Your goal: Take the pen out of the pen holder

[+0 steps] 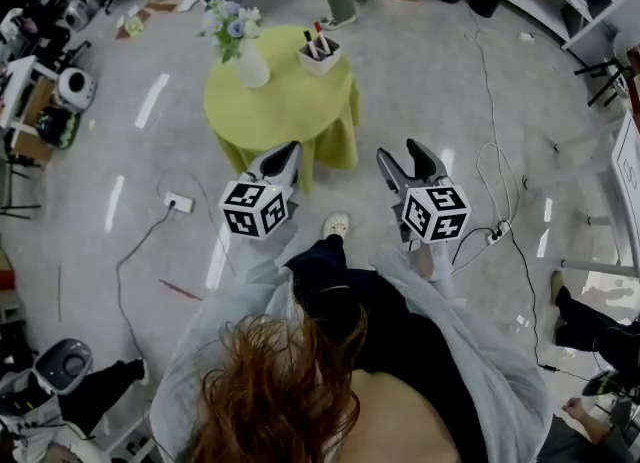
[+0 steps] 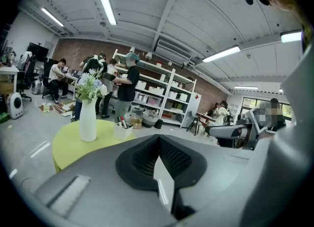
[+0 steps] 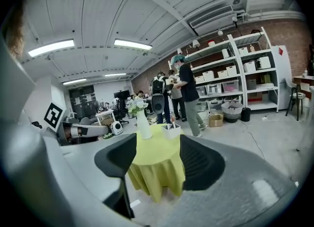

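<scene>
Claw states: the left claw (image 1: 288, 151) has its two black ribbed pads pressed flat together with nothing between them; the right claw (image 1: 402, 154) has its two black ribbed pads spread wide and holds nothing, with only the distant table showing through the gap. Both claws have smooth grey shells, and each bears one marker cube (image 1: 255, 209), white with black squares. Both hang over the floor (image 1: 150, 161), short of the table and touching nothing.

One round table (image 1: 290, 116) stands ahead, draped in a yellow-green cloth that falls in soft folds. On it are one pen holder (image 1: 320, 57), a small white square box at the far right edge, and one vase (image 1: 252, 67), smooth, white and narrow-necked, holding a bunch of pale flowers (image 1: 230, 23). The pens (image 1: 316, 41) stand upright in the holder. At least two can be counted, one of them red-tipped; the exact number cannot be told. The floor is glossy grey, crossed by several thin cables, with one white power strip (image 1: 180, 203) lying on it.
</scene>
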`<state>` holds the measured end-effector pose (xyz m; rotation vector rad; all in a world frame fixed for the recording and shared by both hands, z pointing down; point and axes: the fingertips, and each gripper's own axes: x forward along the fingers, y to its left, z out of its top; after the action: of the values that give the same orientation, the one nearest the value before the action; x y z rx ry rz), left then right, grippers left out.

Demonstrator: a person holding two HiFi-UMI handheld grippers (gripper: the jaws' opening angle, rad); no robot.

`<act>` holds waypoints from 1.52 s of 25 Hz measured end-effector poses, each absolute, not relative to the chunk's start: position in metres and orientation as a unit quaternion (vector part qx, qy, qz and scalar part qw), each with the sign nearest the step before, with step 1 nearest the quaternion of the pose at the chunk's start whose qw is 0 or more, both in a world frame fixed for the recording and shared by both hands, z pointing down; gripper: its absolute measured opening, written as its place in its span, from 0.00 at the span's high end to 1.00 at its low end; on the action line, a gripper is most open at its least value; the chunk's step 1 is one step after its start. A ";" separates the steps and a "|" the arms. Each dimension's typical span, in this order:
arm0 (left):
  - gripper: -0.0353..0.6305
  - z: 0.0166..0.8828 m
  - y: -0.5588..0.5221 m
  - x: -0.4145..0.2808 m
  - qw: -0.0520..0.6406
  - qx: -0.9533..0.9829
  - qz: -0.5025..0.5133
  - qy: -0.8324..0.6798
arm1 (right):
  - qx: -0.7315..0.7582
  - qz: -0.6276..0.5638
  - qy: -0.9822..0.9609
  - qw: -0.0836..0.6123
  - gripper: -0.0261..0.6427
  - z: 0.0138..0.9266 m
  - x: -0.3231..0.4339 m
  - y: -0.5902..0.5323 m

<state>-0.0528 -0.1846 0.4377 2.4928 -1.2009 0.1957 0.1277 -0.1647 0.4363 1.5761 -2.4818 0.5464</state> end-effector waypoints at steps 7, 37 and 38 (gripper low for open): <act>0.92 0.446 -0.239 -0.056 0.181 0.889 0.075 -0.414 | 0.527 0.180 -0.827 0.072 0.56 0.441 0.120 -0.217; 0.92 0.465 -0.312 -0.058 0.206 0.872 0.076 -0.438 | 0.480 0.186 -0.851 0.099 0.56 0.449 0.105 -0.305; 0.92 0.465 -0.318 -0.057 0.205 0.870 0.077 -0.441 | 0.477 0.185 -0.853 0.100 0.56 0.449 0.107 -0.313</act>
<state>-0.0566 -0.3178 0.4651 2.4262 -1.2298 0.2139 0.1066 -0.3127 0.4489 1.4115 -2.5221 0.5475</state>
